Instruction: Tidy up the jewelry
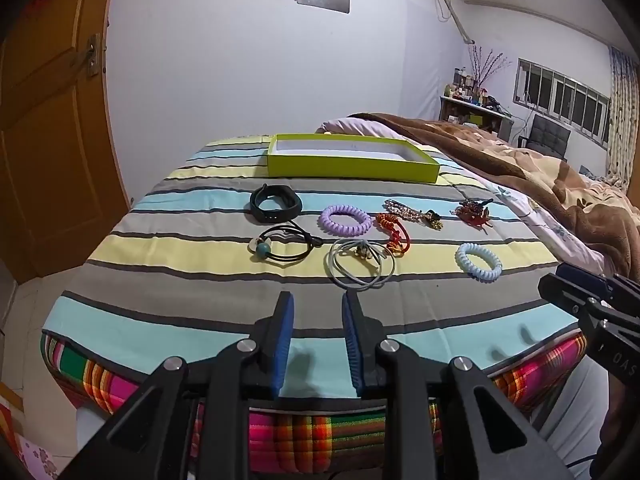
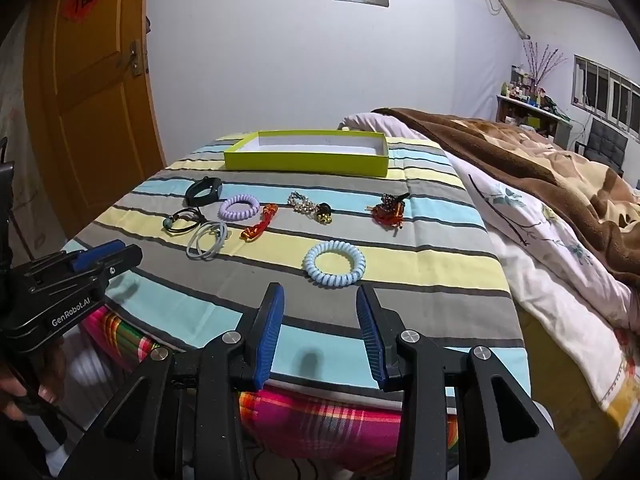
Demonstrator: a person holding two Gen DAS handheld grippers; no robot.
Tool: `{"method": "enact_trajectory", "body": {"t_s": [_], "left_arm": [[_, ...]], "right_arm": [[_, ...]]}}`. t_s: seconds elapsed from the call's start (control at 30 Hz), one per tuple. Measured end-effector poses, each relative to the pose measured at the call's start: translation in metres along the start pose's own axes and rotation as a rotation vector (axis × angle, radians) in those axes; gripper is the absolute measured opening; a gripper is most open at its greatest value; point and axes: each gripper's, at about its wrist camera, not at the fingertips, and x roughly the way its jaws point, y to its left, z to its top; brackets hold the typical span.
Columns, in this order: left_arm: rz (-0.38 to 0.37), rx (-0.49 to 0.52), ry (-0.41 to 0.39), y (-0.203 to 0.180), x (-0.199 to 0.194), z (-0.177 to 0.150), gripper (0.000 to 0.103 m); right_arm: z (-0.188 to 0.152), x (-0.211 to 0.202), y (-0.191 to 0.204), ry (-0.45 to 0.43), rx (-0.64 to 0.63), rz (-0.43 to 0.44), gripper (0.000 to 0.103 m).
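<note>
Jewelry spread on the striped sheet (image 2: pixel 420 272), none boxed yet: judged the opening step, first pick pending. Green box (image 2: pixel 306 160) at twelve o'clock, far edge, open and empty. Black band (image 1: pixel 276 203) at eleven, purple coil tie (image 1: pixel 345 220) beside it at its three. Pale blue coil tie (image 2: pixel 334 263) nearest the right gripper (image 2: pixel 320 332), just beyond its tips at twelve. Grey elastic loops (image 1: pixel 362 265) just beyond the left gripper (image 1: pixel 318 344) at twelve to one. Red knotted cord (image 1: pixel 394 234), beaded chain (image 2: pixel 310 206) and amber clip (image 2: pixel 390 210) farther out. Best begun with the nearest coil: straddle one side of the ring, pinch its body, lift clear of the cloth. Both jaws spread wide, gripping nothing, touching nothing.
</note>
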Motion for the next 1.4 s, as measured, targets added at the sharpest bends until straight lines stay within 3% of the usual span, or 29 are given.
{"method": "enact_trajectory", "body": {"t_s": [1.4], "left_arm": [[0.018,0.006,-0.023,-0.0027,-0.0072,0.0007,0.026]], "right_arm": [[0.0006,-0.0048,-0.0012,-0.024,0.008,0.007,0.039]]}}
